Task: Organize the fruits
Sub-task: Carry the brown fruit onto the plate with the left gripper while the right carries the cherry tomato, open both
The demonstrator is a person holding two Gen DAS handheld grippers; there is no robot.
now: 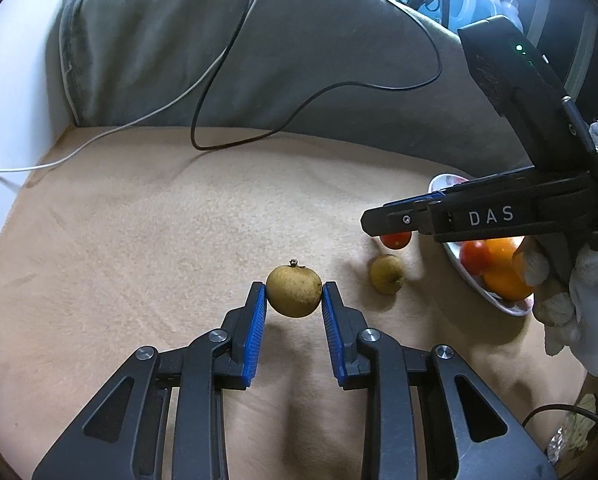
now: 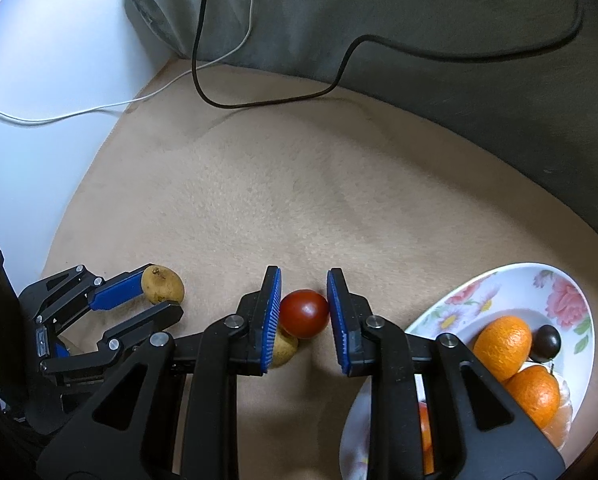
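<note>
Right now I see the tan cushion [image 2: 299, 184] carrying everything, with the floral plate [image 2: 511, 284] at its right edge holding two oranges [image 2: 503, 342], a peeled segment and one small dark fruit [image 2: 546, 343]. My left gripper [image 1: 294, 300] is clamped on a yellow-brown fruit [image 1: 294, 291] over the cushion. My right gripper [image 2: 303, 306] pinches a red cherry tomato [image 2: 303, 313] just left of the plate, above another yellow-brown fruit [image 1: 386, 274].
</note>
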